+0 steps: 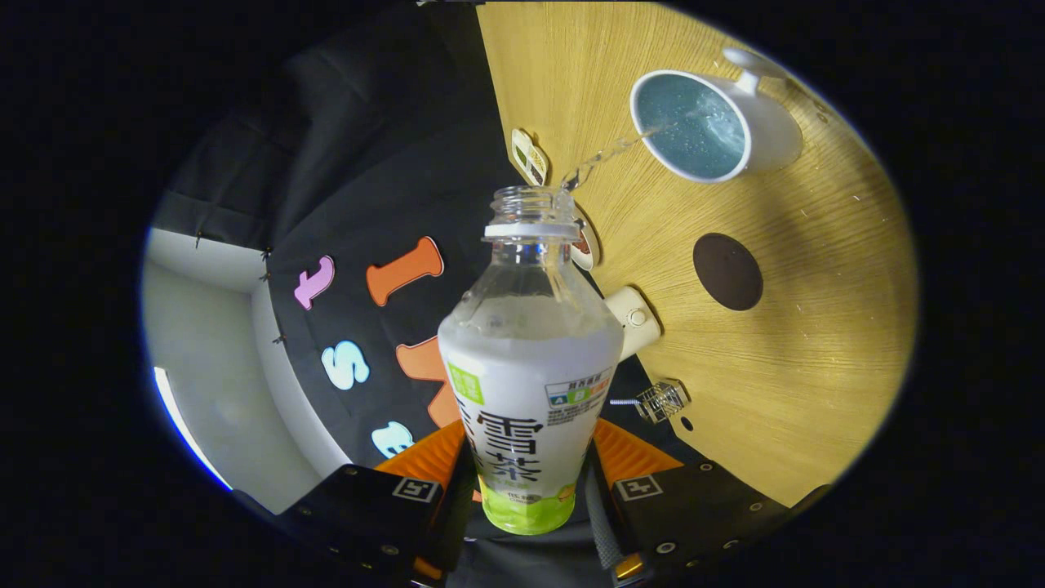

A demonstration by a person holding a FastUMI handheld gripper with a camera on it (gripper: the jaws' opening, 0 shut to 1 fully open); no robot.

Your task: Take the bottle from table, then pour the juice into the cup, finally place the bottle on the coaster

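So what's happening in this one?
A person's handheld gripper is shut on an uncapped bottle, tipped toward a white cup on the wooden table. A thin clear stream runs from the bottle's mouth into the cup, which already holds liquid. The dark round coaster lies bare on the table, nearer the gripper than the cup. Pouring is underway; placing the bottle remains.

A desk [816, 343] with a light wood-grain top takes up one side of the tilted view, its grain lines fanning out across the surface. Beside its edge hangs the booth's black cloth wall [375, 163] (creased, and pinned along one border). Beyond the cloth stands a pale plain wall [204, 343], where a thin bright strip of light [184, 429] runs.
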